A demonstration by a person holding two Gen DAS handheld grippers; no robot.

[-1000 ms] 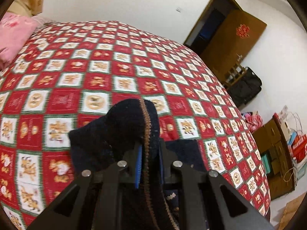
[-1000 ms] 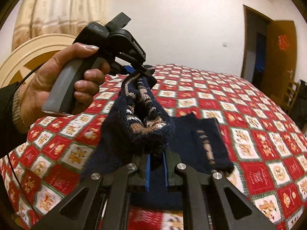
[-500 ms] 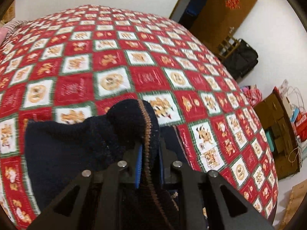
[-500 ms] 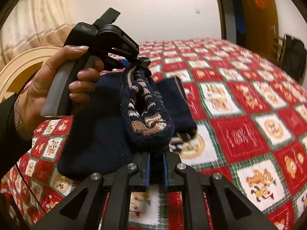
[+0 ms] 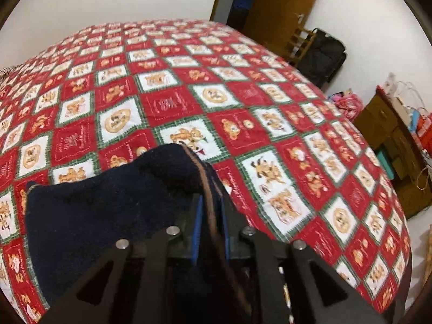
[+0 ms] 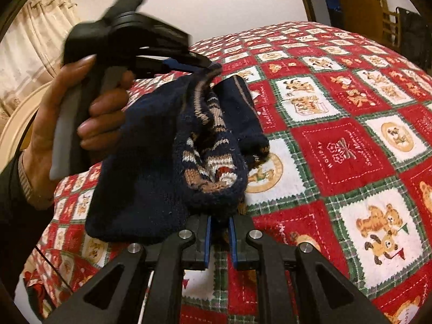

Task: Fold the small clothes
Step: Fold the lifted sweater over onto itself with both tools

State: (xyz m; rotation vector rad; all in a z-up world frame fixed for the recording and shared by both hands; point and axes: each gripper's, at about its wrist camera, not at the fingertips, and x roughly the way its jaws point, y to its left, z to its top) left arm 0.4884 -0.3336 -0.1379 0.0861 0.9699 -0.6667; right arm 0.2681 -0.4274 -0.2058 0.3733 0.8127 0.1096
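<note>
A small navy knitted sweater (image 6: 151,167) with tan and white pattern bands hangs between both grippers over a red patchwork bedspread (image 6: 351,148). My left gripper (image 5: 211,202) is shut on its tan-trimmed edge; the navy cloth (image 5: 102,216) drapes to the left onto the bed. In the right wrist view the left gripper (image 6: 213,67) is held by a hand at upper left. My right gripper (image 6: 220,222) is shut on the patterned bunched edge (image 6: 213,178) near the camera.
The bedspread (image 5: 243,102) spreads far and right. A wooden door (image 5: 286,8), a black bag (image 5: 324,54) and a wooden cabinet (image 5: 391,145) stand beyond the bed's right side. Curtains (image 6: 32,43) and a headboard hang at left.
Both grippers have carried the sweater lower and further across the bed. More of the navy cloth now lies spread on the bedspread at left. Both stay shut on it.
</note>
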